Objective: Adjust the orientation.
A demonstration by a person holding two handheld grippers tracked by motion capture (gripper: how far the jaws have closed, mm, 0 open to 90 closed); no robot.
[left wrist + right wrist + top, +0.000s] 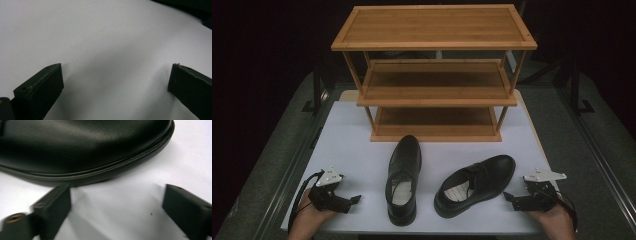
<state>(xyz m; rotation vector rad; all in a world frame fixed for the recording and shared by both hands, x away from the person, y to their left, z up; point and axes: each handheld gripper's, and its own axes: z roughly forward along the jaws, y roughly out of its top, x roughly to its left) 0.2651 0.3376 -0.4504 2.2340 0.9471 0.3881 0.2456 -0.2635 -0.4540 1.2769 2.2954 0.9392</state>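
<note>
Two black leather shoes lie on the white table top (352, 135). The left shoe (403, 175) points its toe at the rack. The right shoe (477, 182) lies slanted, toe toward the back right. My left gripper (353, 200) rests at the front left, a short way left of the left shoe's heel. Its jaws stand open over bare table (107, 37), left gripper (115, 67). My right gripper (508, 196) sits at the front right beside the right shoe. It is open with nothing between its jaws, and the shoe's side (85, 147) lies just beyond the right gripper (117, 192).
A three-tier wooden rack (434, 45) stands at the back of the table, its shelves bare. The lowest shelf (434, 127) sits just behind the left shoe's toe. Dark stands and rails flank the table on both sides.
</note>
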